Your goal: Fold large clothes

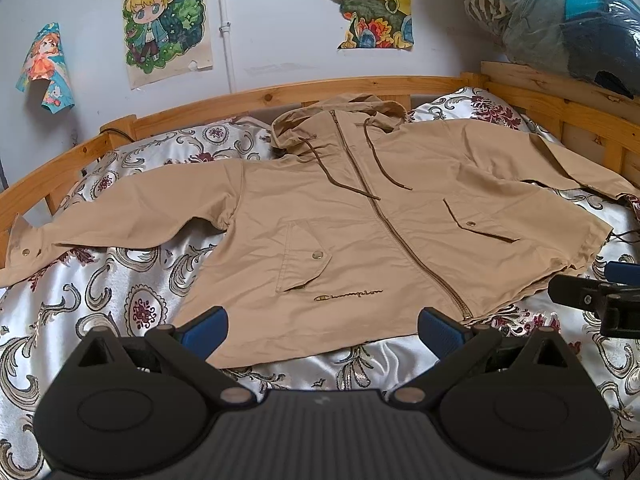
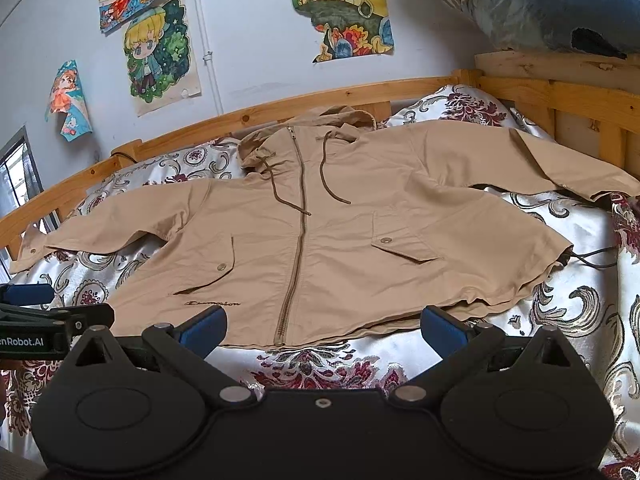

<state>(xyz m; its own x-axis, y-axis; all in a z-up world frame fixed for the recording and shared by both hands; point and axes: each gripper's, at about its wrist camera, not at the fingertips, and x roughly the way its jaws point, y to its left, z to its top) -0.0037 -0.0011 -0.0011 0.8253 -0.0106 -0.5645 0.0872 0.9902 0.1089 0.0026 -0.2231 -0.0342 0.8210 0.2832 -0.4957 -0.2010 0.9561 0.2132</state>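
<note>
A tan hooded zip jacket (image 1: 360, 220) lies flat, front up, on the bed with both sleeves spread out; it also shows in the right wrist view (image 2: 340, 240). Its hood (image 1: 340, 120) points toward the wall. My left gripper (image 1: 322, 332) is open and empty, just above the jacket's near hem left of the zipper. My right gripper (image 2: 322, 330) is open and empty, at the near hem right of the zipper. Each gripper shows at the edge of the other's view: the right one (image 1: 600, 300), the left one (image 2: 48, 320).
The bed has a silver floral cover (image 1: 100, 312) and a wooden rail (image 1: 240, 100) along the wall. Drawings (image 1: 166, 20) hang on the wall. A plastic-wrapped bundle of bedding (image 1: 560, 12) sits at the back right on the frame.
</note>
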